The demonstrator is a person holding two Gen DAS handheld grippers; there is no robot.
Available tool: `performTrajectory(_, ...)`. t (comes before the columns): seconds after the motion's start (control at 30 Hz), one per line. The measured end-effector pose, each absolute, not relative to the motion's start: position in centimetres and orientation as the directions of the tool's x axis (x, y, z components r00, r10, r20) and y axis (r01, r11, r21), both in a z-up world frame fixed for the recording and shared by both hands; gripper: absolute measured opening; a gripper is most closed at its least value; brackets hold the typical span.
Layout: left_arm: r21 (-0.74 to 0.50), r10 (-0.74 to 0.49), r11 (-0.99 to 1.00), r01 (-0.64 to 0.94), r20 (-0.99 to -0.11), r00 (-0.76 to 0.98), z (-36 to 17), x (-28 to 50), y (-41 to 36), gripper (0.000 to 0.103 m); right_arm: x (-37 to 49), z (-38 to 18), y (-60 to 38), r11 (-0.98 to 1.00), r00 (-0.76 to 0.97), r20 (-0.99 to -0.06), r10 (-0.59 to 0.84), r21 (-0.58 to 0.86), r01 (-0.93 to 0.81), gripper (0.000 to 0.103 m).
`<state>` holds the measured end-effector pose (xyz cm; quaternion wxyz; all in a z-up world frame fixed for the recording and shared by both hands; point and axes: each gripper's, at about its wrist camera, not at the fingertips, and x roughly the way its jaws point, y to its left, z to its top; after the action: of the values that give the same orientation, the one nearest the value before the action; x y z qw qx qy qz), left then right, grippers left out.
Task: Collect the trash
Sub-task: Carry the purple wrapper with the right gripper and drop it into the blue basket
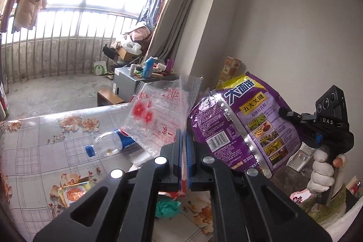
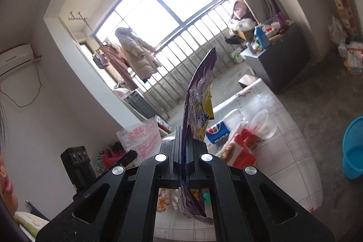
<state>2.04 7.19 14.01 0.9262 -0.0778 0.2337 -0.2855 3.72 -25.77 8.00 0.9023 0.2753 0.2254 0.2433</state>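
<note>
My left gripper [image 1: 183, 137] is shut on the lower edge of a clear plastic bag [image 1: 158, 110] printed with red flowers, held up above the table. Beside it on the right hangs a purple snack bag [image 1: 245, 124]. In the right wrist view that purple snack bag [image 2: 199, 101] stands edge-on, pinched between the shut pads of my right gripper [image 2: 185, 135]. The clear plastic bag [image 2: 140, 135] shows to its left. An empty plastic bottle [image 1: 109, 144] with a blue cap lies on the floral table [image 1: 34, 146].
A yellow packet [image 1: 74, 193] and a green crumpled scrap [image 1: 168, 208] lie on the table near me. A red packet [image 2: 242, 151] and a clear cup [image 2: 263, 124] lie by the bottle. A blue basket [image 2: 354, 146] stands on the floor at right. A grey cabinet [image 2: 279, 60] stands beyond.
</note>
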Motion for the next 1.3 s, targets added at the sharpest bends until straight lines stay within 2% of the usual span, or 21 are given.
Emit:
performTrajectory(0.1,-0.271,-0.636,0.771,0.577,-0.38,0.672,15.4,2.9,2.8,0.003,2.1,8.0,-29.4,0.774,0.854,-0.268,0.446,0.594,-0.218,0.001)
performTrajectory(0.2,-0.295,-0.721,0.687,0.664,-0.394,0.57,16.0,4.4,-3.0,0.003,0.5,7.0,-33.2,0.822,0.913,-0.3,0.275,0.567,-0.062,0.001)
performTrajectory(0.33,-0.365,-0.79,0.576,0.731,-0.478,0.384,14.9,8.0,-12.8,0.003,-0.8,4.6,-38.3,0.811,0.935,-0.35,0.059,0.563,0.16,0.001)
performTrajectory(0.5,-0.355,-0.777,0.492,0.795,-0.591,0.217,12.0,11.2,-26.7,0.003,-0.3,0.9,-44.1,0.751,0.894,-0.414,-0.17,0.533,0.389,0.001)
performTrajectory(0.6,-0.354,-0.747,0.465,0.811,-0.649,0.146,8.7,13.5,-34.4,0.004,1.7,-2.4,-47.8,0.694,0.869,-0.45,-0.206,0.559,0.454,0.001)
performTrajectory(0.77,-0.358,-0.646,0.488,0.796,-0.761,0.054,-0.2,18.2,-44.7,0.005,5.5,-9.5,-54.3,0.601,0.839,-0.517,-0.168,0.621,0.503,0.001)
performTrajectory(1.0,-0.345,-0.513,0.53,0.774,-0.858,-0.03,-12.9,24.0,-51.8,0.007,12.2,-19.2,-60.1,0.511,0.772,-0.625,-0.117,0.628,0.587,0.002)
performTrajectory(1.07,-0.333,-0.478,0.54,0.773,-0.877,-0.044,-15.9,25.0,-53.4,0.015,13.3,-21.4,-60.5,0.502,0.743,-0.659,-0.114,0.607,0.615,0.005)
performTrajectory(1.1,-0.319,-0.453,0.551,0.771,-0.89,-0.044,-17.5,25.6,-54.1,0.025,13.7,-22.2,-60.7,0.5,0.727,-0.675,-0.13,0.589,0.636,0.008)
performTrajectory(1.13,-0.3,-0.427,0.565,0.768,-0.903,-0.039,-18.8,26.0,-54.6,0.042,14.2,-23.2,-61.1,0.505,0.711,-0.688,-0.145,0.566,0.652,0.025)
performTrajectory(1.2,-0.255,-0.388,0.599,0.759,-0.922,-0.004,-20.9,26.7,-54.9,0.051,14.9,-25.0,-61.5,0.493,0.651,-0.742,-0.157,0.512,0.703,0.046)
performTrajectory(1.23,-0.256,-0.382,0.608,0.752,-0.924,-0.006,-21.5,27.0,-54.9,0.055,14.9,-26.0,-62.0,0.479,0.635,-0.759,-0.142,0.509,0.715,0.047)
performTrajectory(1.3,-0.28,-0.389,0.621,0.732,-0.921,-0.022,-21.7,27.0,-54.4,0.057,14.5,-26.6,-61.8,0.456,0.622,-0.774,-0.119,0.514,0.726,0.047)
